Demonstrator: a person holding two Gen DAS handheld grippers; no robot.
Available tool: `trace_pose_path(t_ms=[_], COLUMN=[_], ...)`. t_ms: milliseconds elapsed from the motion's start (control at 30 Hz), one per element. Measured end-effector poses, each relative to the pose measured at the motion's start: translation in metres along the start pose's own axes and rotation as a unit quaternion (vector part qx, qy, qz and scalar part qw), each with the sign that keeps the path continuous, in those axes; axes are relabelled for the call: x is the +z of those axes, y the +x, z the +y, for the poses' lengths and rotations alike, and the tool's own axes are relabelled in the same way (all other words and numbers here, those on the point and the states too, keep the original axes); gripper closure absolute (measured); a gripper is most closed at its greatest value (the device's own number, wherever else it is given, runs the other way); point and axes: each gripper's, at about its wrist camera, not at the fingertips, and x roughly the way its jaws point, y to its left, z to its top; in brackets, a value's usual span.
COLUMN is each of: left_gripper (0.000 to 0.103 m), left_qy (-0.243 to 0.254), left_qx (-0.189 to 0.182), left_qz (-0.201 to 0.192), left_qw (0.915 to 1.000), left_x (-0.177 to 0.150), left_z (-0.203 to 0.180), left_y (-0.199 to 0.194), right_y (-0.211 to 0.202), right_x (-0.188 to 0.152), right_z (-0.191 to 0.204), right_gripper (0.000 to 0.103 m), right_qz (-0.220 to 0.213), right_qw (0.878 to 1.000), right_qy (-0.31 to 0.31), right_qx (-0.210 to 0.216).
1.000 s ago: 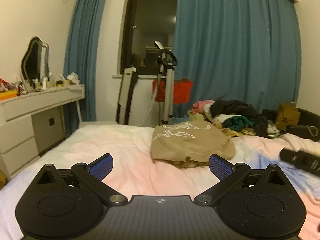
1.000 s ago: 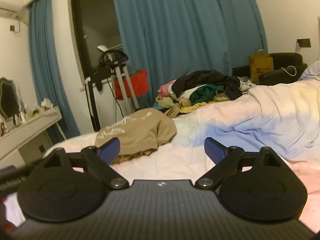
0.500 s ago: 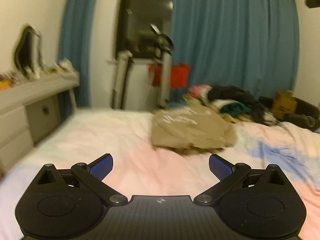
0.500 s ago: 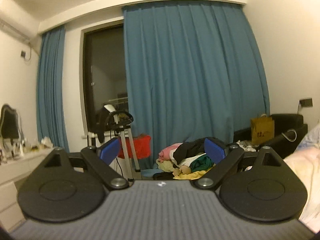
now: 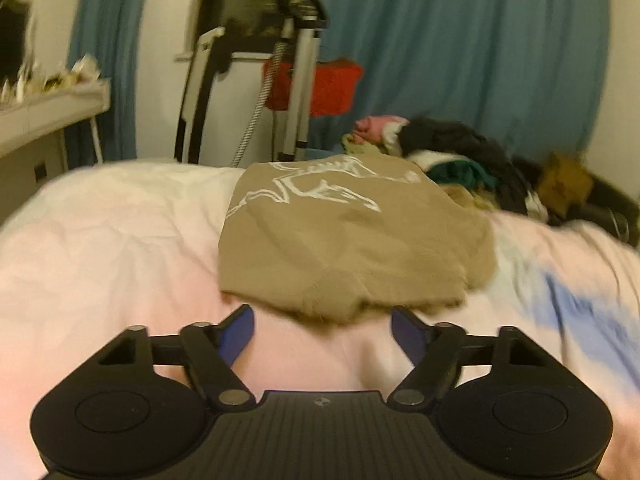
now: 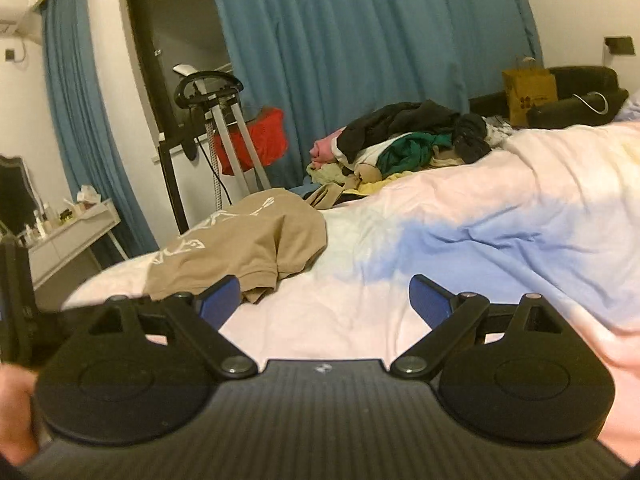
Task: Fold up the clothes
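Blue curtains (image 6: 360, 40) hang behind the bed (image 5: 100, 248), where one tan shirt (image 5: 344, 240) lies crumpled. Both tools are wide and hold nothing. The left tool (image 5: 322, 330) has come much closer and now sits just beside the shirt's near edge, so a grab looks next. The right tool (image 6: 324, 300) has dipped back down beside the shirt. One pile of clothes (image 6: 404, 140) waits behind.

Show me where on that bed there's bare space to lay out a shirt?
Bare duvet lies left of the tan shirt, toward the dresser, and on the blue patch to its right. The far edge is crowded with the clothes pile.
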Motion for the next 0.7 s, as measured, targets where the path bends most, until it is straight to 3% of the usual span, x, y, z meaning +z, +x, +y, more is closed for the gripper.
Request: trace_pose_path(t_ms=[67, 167, 300, 433, 533, 700], left_gripper=[0.063, 0.088, 0.091, 0.092, 0.092, 0.093], left_qy=[-0.017, -0.035, -0.024, -0.032, -0.031, -0.061], left_qx=[0.005, 0.011, -0.001, -0.017, -0.043, -0.088], left_qz=[-0.008, -0.031, -0.117, -0.168, -0.193, -0.2], left_qw=[0.9998, 0.9989, 0.9928, 0.9851, 0.9797, 0.974], left_x=[0.003, 0.008, 0.023, 0.042, 0.049, 0.049], left_z=[0.005, 0.011, 0.009, 0.012, 0.016, 0.03], left_y=[0.015, 0.03, -0.001, -0.044, -0.076, -0.12], right_y=[0.019, 0.037, 0.046, 0.039, 0.028, -0.001], right_x=[-0.009, -0.018, -0.025, -0.02, -0.015, -0.01], right_z=[0.001, 0.005, 0.01, 0.01, 0.014, 0.033], right_gripper=[0.01, 0.01, 0.01, 0.01, 0.01, 0.01], right_qz=[0.015, 0.022, -0.002, -0.044, -0.075, -0.106], right_qw=[1.0, 0.999, 0.998, 0.996, 0.994, 0.99], right_qy=[-0.013, -0.031, -0.052, -0.048, -0.051, -0.078], right_qx=[0.005, 0.015, 0.032, 0.059, 0.058, 0.056])
